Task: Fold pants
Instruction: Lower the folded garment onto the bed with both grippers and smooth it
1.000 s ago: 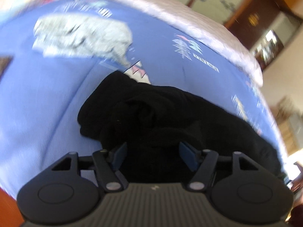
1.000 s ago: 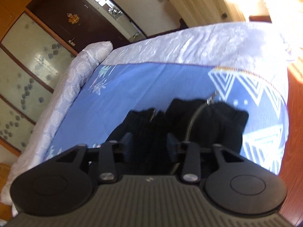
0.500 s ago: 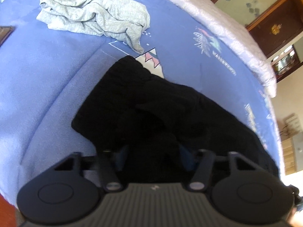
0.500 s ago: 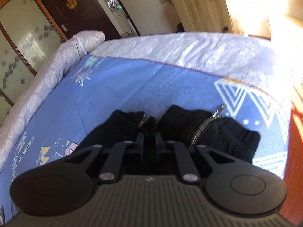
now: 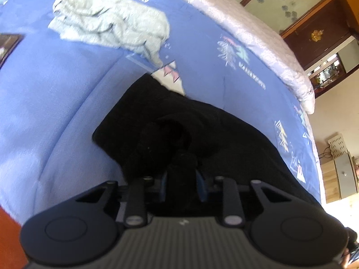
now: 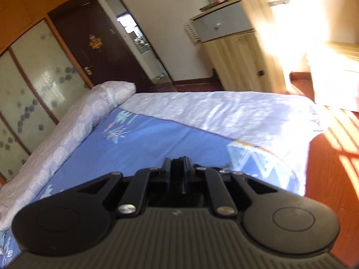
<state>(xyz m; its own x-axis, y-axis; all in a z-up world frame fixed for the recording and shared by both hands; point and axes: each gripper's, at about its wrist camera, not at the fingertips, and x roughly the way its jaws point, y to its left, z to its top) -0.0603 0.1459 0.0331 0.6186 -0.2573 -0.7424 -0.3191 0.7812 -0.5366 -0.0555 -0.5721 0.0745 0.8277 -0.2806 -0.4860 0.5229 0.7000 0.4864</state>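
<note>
Black pants [image 5: 224, 130] lie crumpled on the blue patterned bedsheet [image 5: 56, 100] in the left wrist view. My left gripper [image 5: 181, 177] sits low over their near edge. Its jaws are closing, and a bunched ridge of black fabric fills the gap between the blue pads. In the right wrist view my right gripper [image 6: 177, 165] is raised above the bed, jaws nearly together with a thin fold of the black pants [image 6: 178, 160] pinched between them. A bit of metal zipper [image 6: 224, 170] shows just right of the fingers. The gripper body hides the remainder of the pants there.
A folded grey garment [image 5: 112, 24] lies further up the sheet, and a dark flat item [image 5: 9, 44] sits at the left edge. A white quilt [image 6: 224, 109] covers the bed's far end. A wooden cabinet [image 6: 242, 56] and red-brown floor [image 6: 325, 168] lie beyond.
The left jaws have drawn in from wide open onto a bunch of black fabric. The right jaws shut on the waist area, then rose, so most of the pants left that view.
</note>
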